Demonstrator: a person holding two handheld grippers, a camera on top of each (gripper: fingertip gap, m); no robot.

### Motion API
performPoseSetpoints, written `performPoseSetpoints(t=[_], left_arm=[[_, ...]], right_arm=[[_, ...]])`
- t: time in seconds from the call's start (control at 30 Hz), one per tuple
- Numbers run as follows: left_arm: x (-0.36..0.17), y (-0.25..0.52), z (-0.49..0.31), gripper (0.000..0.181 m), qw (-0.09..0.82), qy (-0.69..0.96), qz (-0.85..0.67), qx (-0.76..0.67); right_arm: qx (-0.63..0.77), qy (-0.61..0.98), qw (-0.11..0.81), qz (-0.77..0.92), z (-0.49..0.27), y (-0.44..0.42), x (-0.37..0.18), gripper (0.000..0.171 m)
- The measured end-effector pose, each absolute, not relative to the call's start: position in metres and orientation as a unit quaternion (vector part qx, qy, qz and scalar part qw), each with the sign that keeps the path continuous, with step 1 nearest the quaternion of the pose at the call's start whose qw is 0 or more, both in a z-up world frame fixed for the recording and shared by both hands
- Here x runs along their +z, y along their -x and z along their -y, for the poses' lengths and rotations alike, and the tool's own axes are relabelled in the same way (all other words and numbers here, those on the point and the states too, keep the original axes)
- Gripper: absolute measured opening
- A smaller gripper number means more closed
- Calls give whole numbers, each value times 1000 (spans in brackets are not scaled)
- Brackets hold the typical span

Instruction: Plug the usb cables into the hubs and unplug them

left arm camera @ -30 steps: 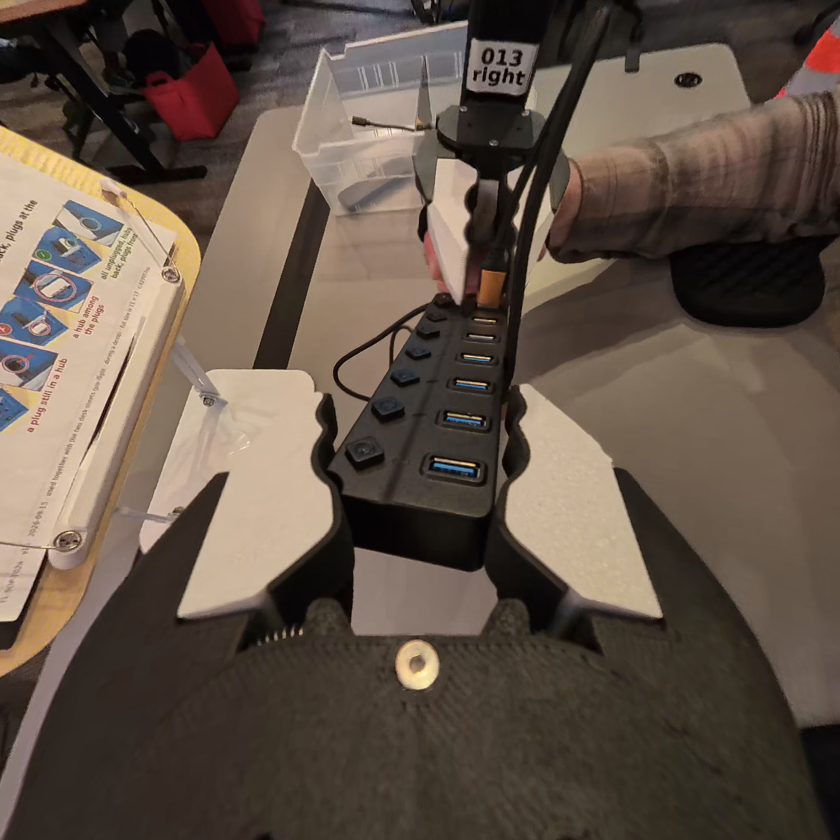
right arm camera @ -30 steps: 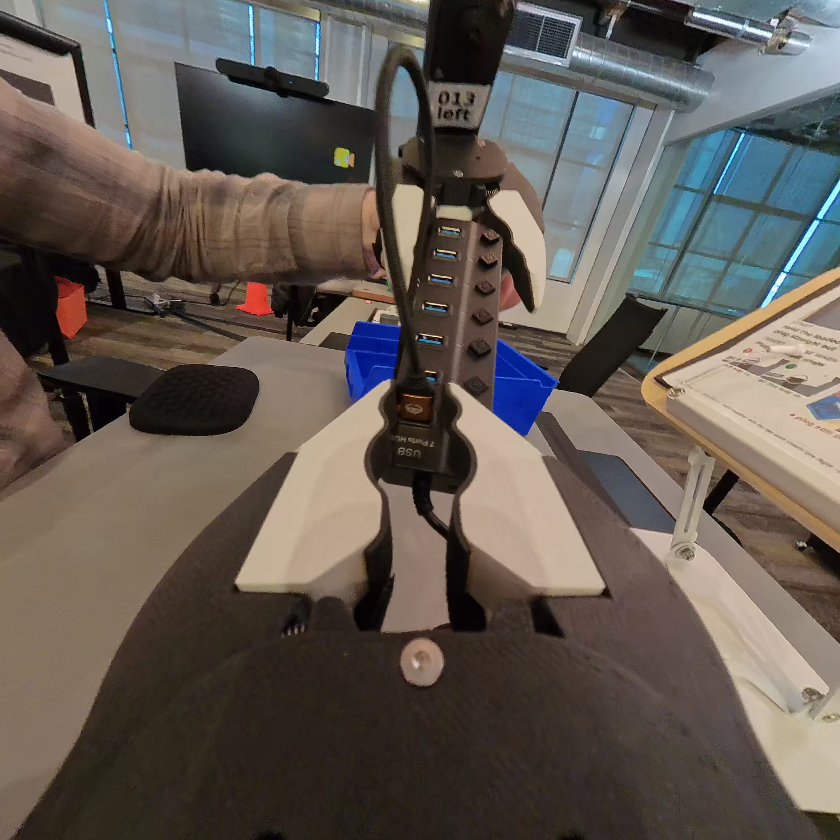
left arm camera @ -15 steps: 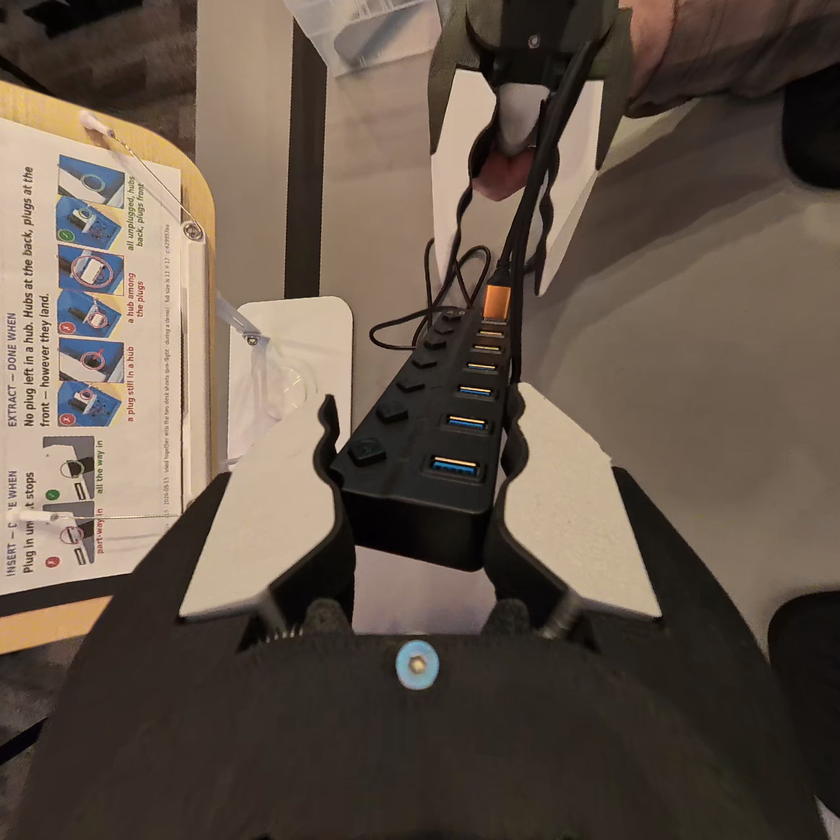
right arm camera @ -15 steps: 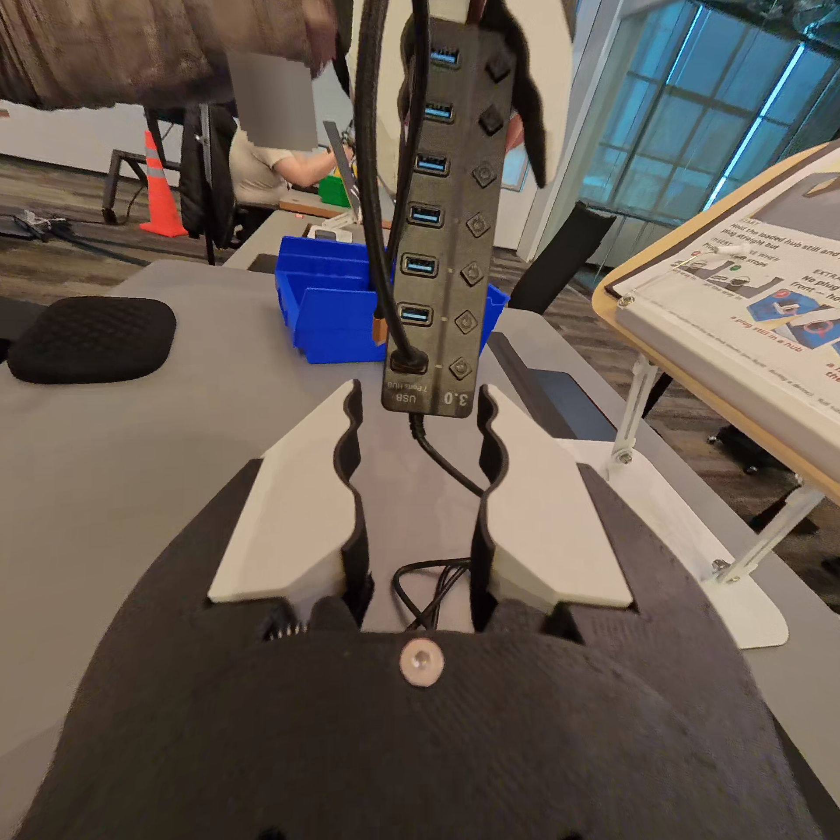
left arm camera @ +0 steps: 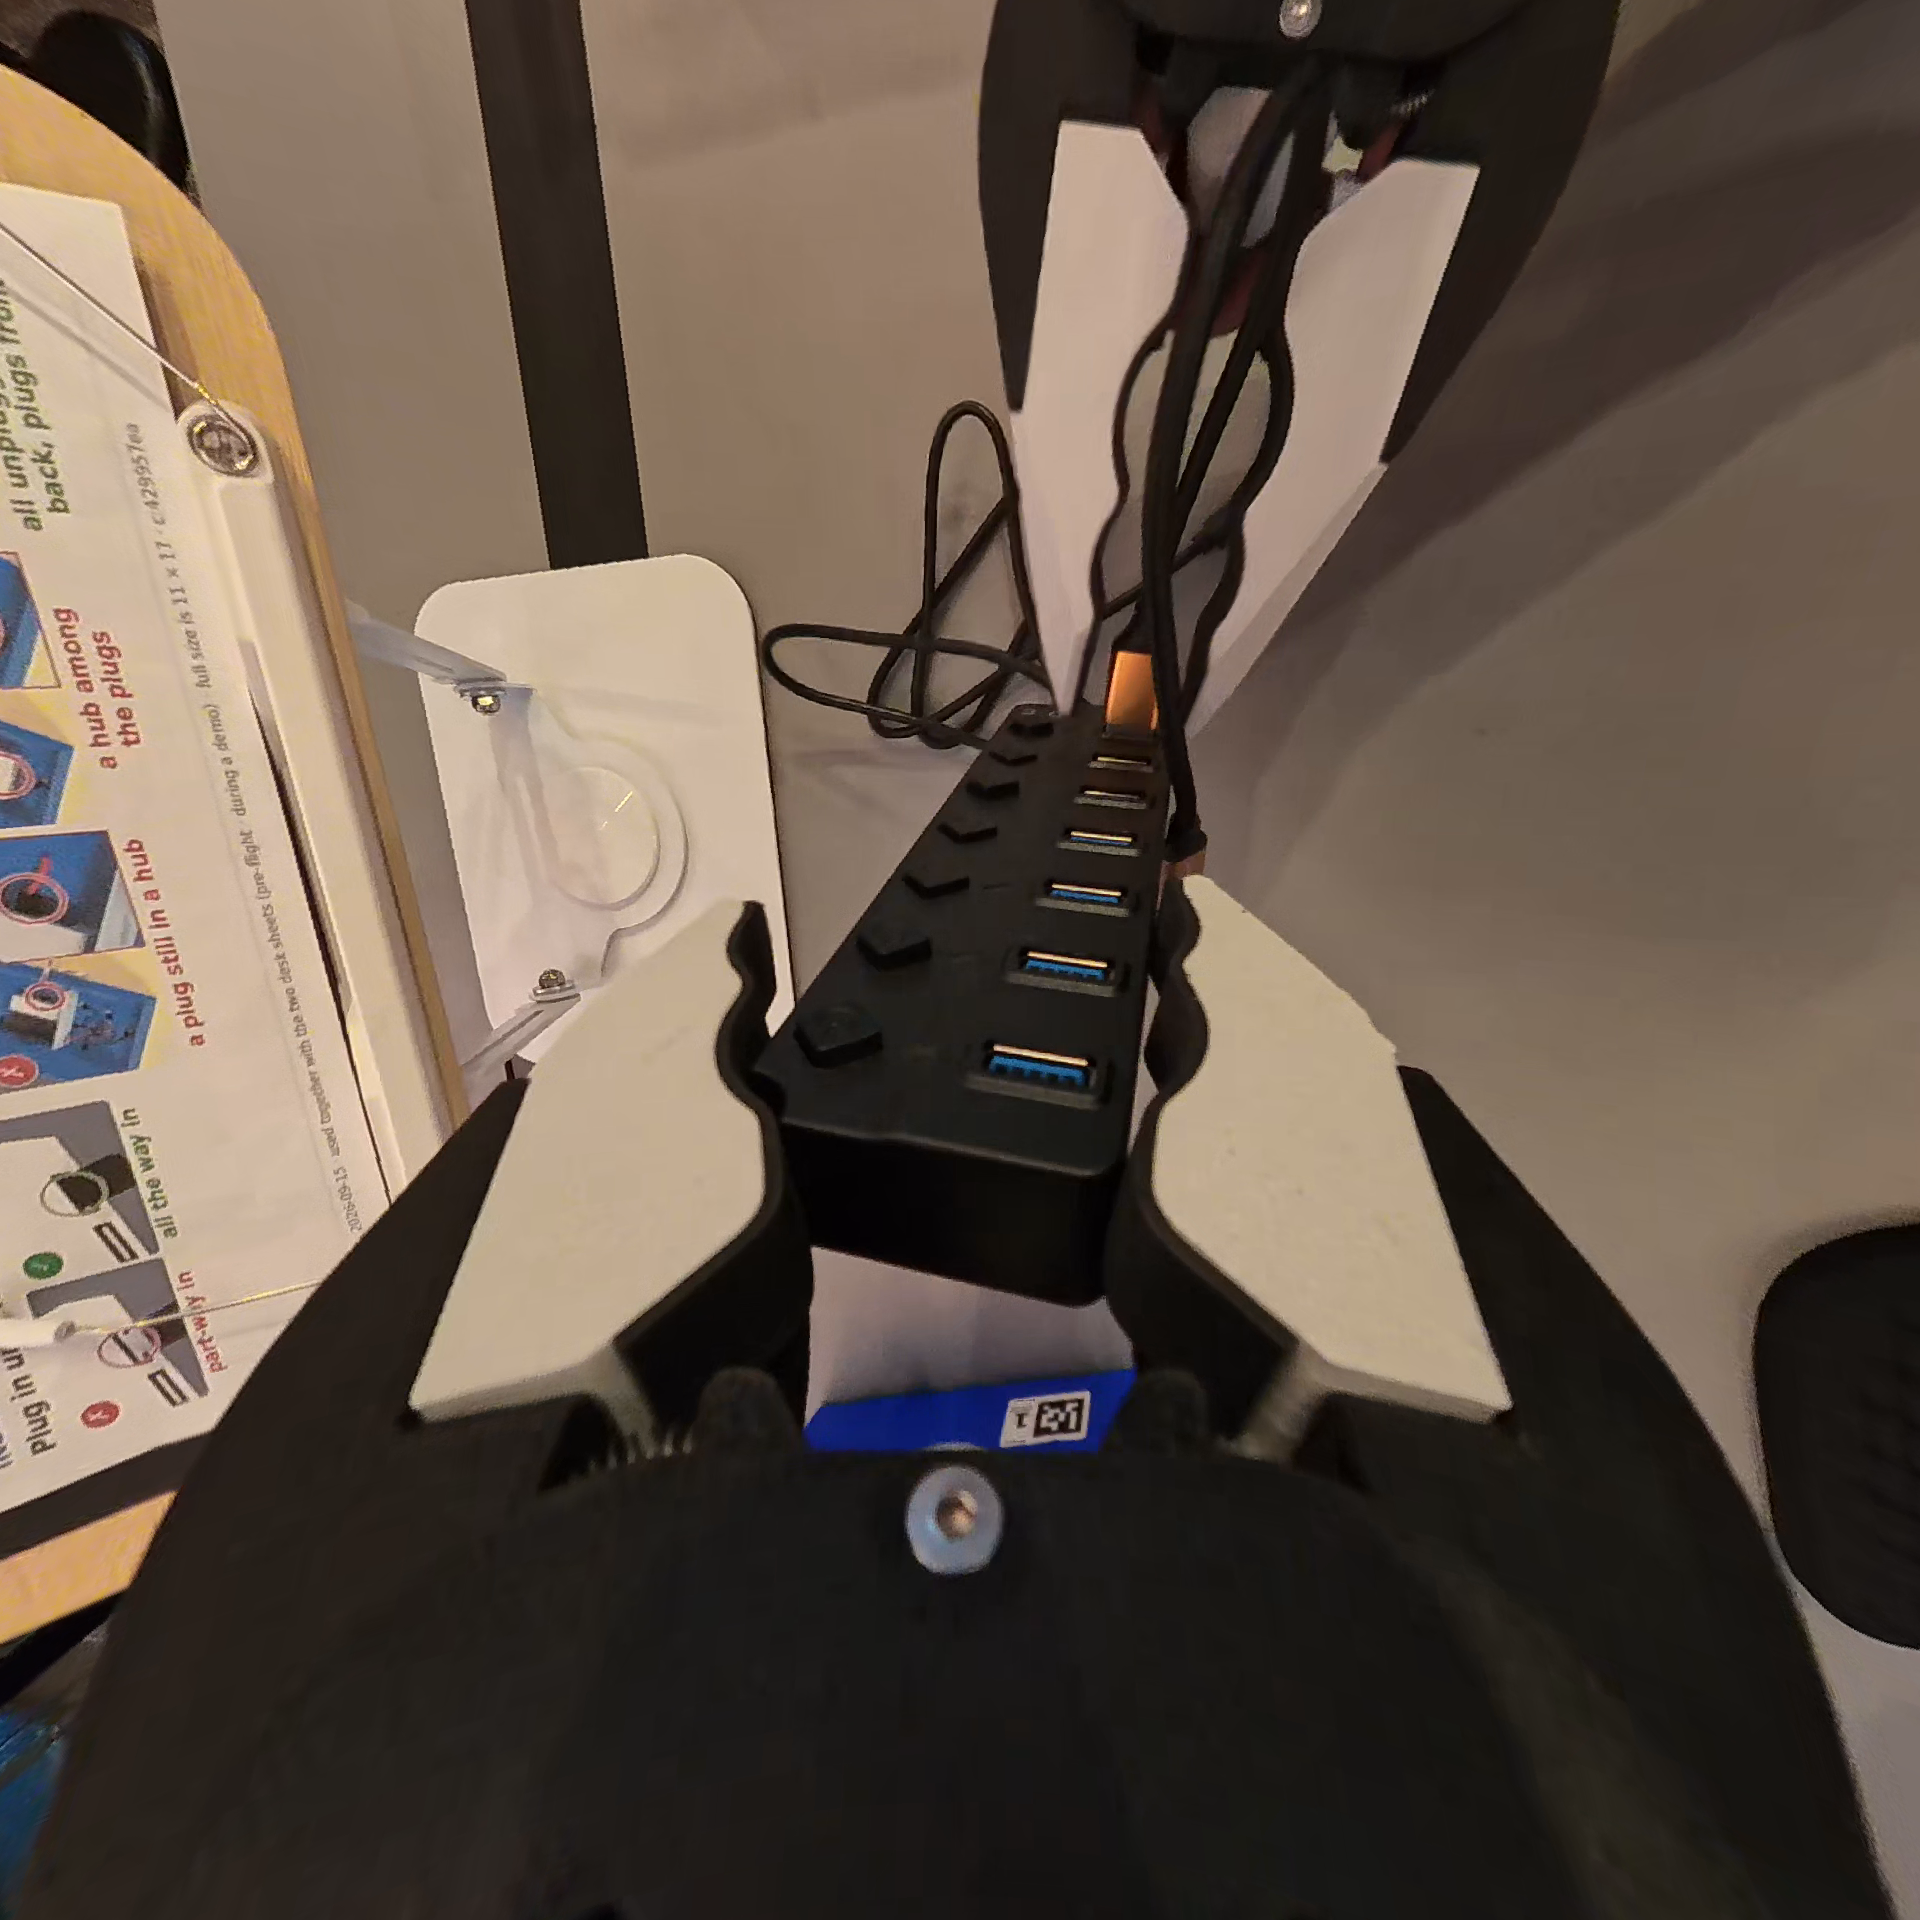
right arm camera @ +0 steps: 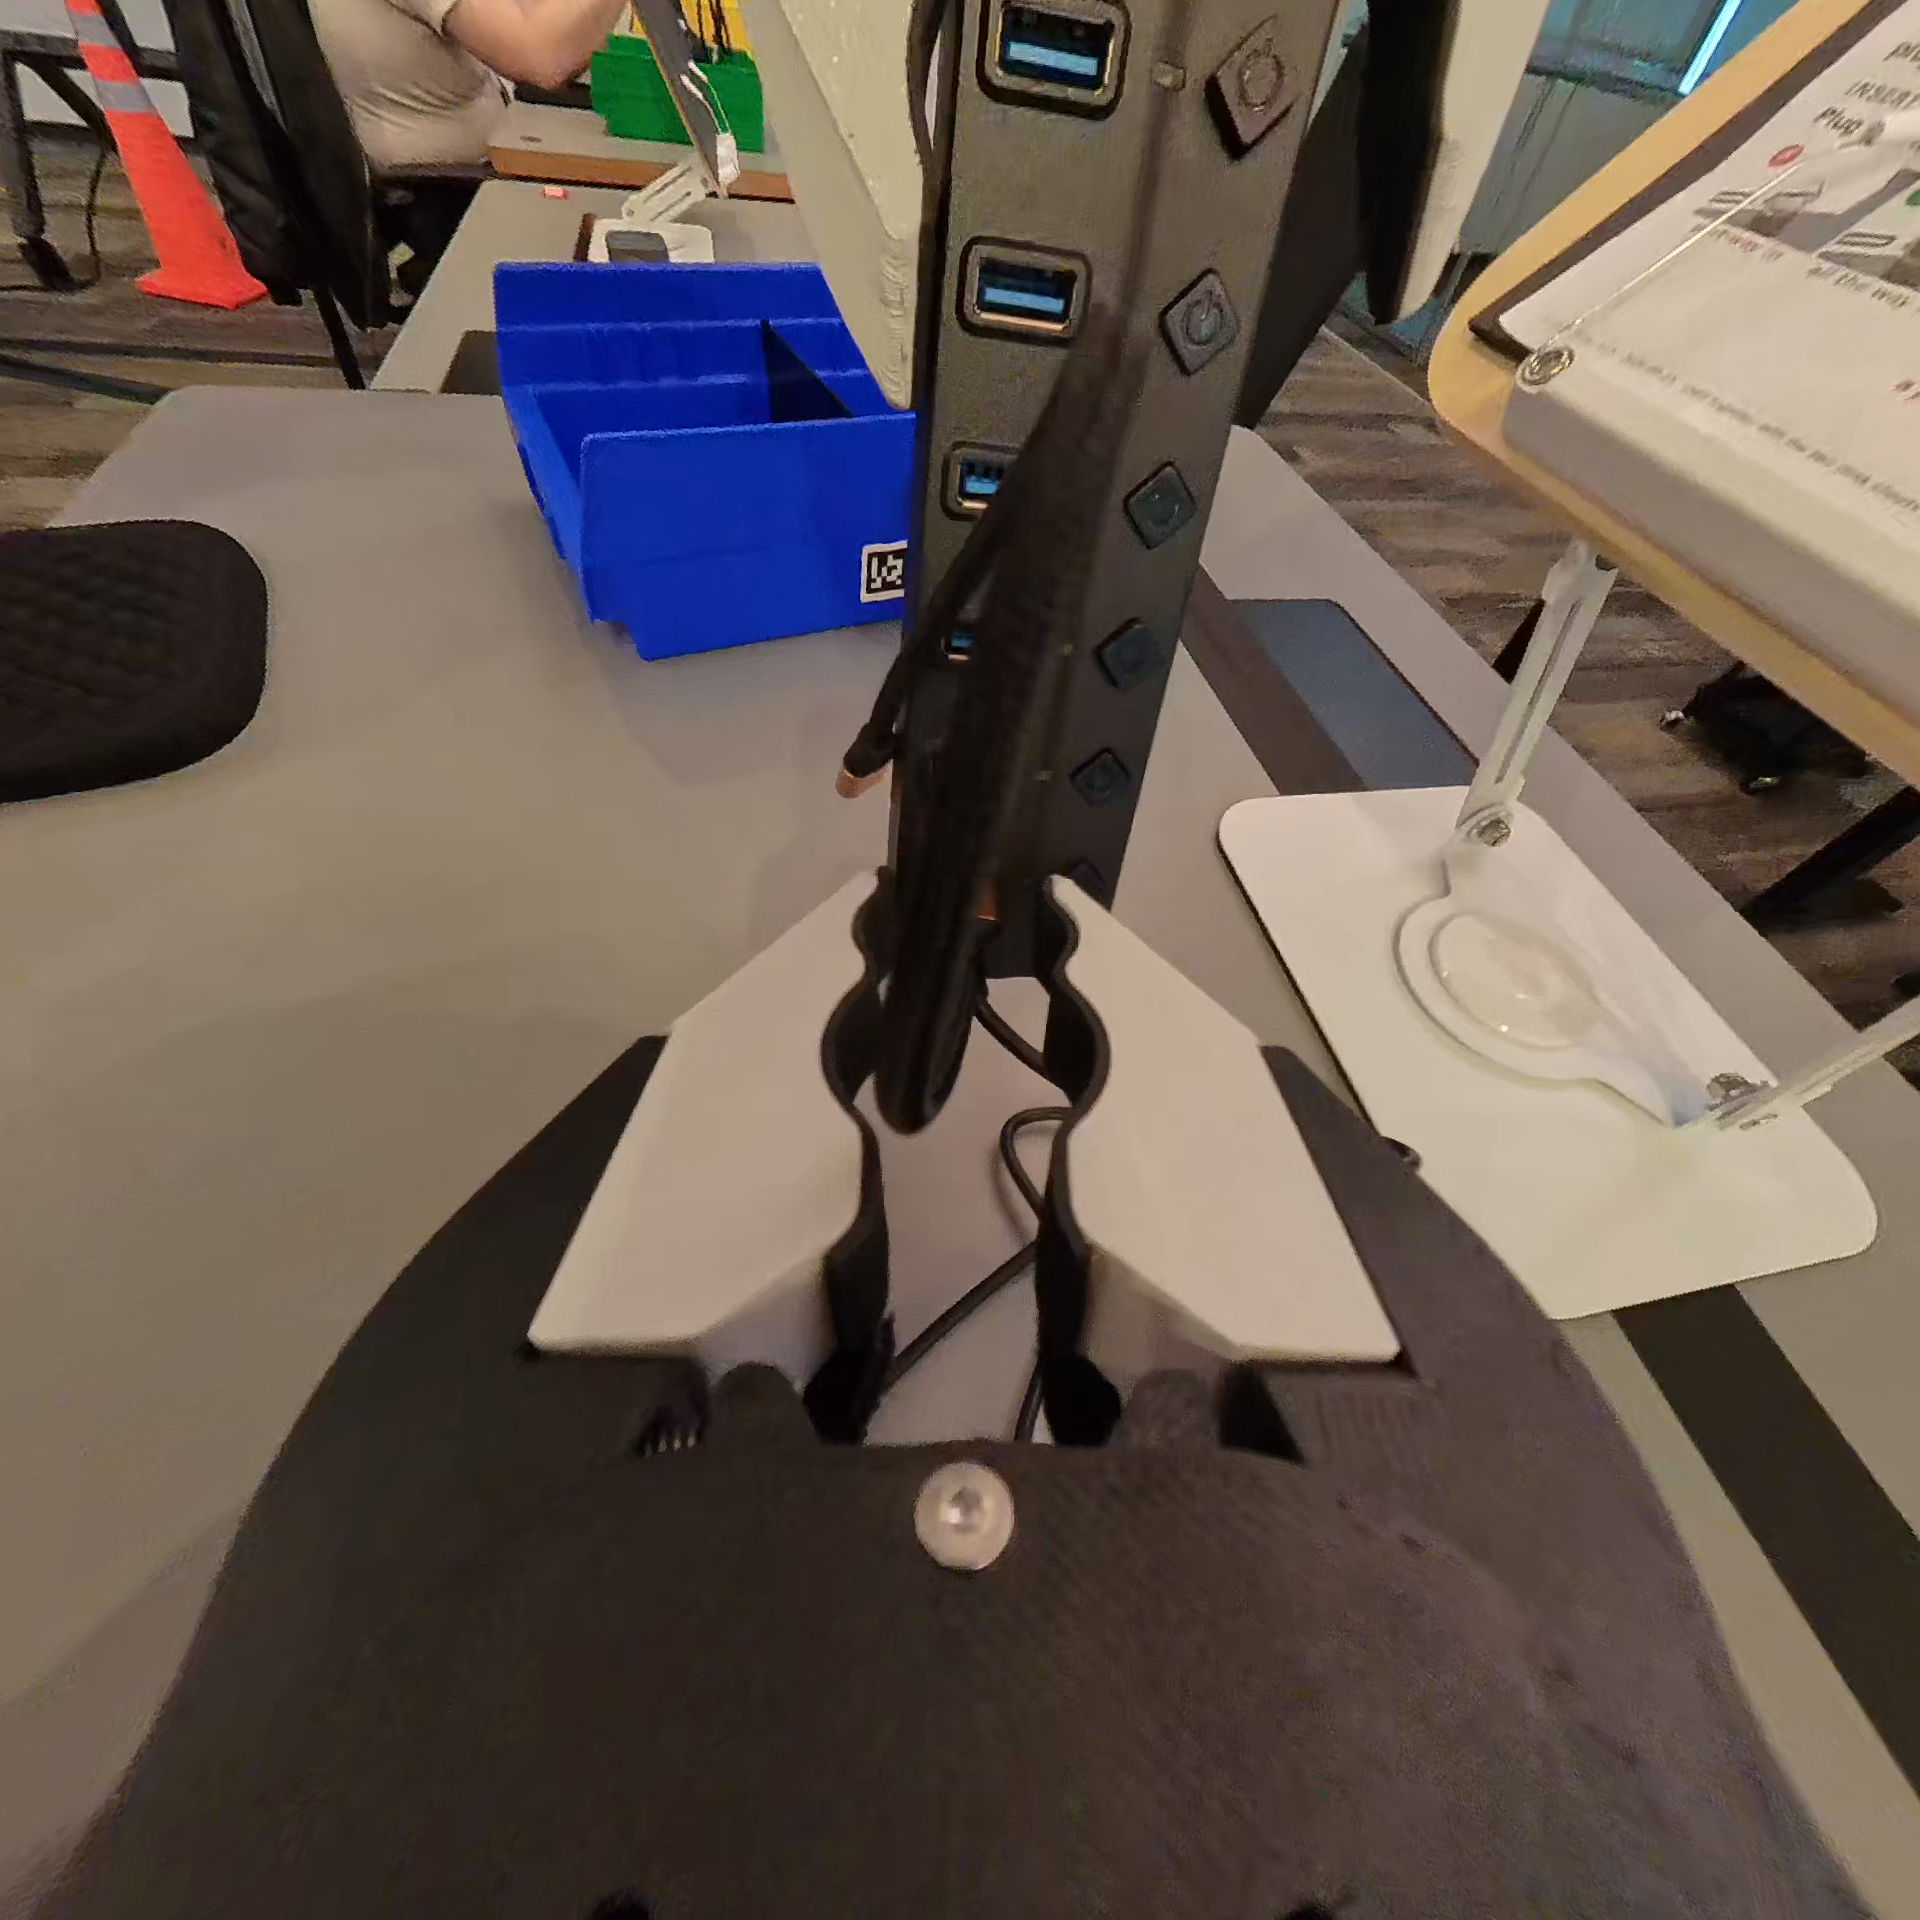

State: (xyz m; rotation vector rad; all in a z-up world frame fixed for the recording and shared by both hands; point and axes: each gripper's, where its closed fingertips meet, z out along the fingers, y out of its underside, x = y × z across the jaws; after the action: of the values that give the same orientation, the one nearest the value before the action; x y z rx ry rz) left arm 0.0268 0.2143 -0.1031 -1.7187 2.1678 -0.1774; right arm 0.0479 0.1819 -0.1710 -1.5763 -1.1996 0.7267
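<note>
Left gripper (left arm camera: 961, 1023) clenched on the near end of the black hub (left arm camera: 997, 977), one finger on each long side; hub raised off the grey surface (left arm camera: 1558, 831), running away from the gripper with ports and buttons up. Orange plug (left arm camera: 1130, 688) sits in the far-end port.

Right gripper (right arm camera: 966, 935) beyond that far end, fingers pointing back at the hub. Its fingers are close together around a doubled black cable (right arm camera: 935, 935); whether they pinch it I cannot tell. A copper-tipped loose end (right arm camera: 862, 774) hangs left of the hub. A thinner cord (left arm camera: 914, 665) lies looped on the surface under the far end.

Blue bin (right arm camera: 707, 488) beyond-left of the right gripper, white stand base (right arm camera: 1455, 1195) to its right.
</note>
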Motion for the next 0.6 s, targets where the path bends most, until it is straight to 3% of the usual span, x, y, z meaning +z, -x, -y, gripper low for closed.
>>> performPoseSetpoints(t=[0.07, 0.6], left_arm=[[-105, -28, -216, 71, 182, 608, -770, -58], [-95, -26, -223, 71, 195, 603, -771, -68]], right_arm=[[303, 656, 490, 488, -183, -46, -174, 17], [323, 642, 536, 443, -191, -44, -162, 18]])
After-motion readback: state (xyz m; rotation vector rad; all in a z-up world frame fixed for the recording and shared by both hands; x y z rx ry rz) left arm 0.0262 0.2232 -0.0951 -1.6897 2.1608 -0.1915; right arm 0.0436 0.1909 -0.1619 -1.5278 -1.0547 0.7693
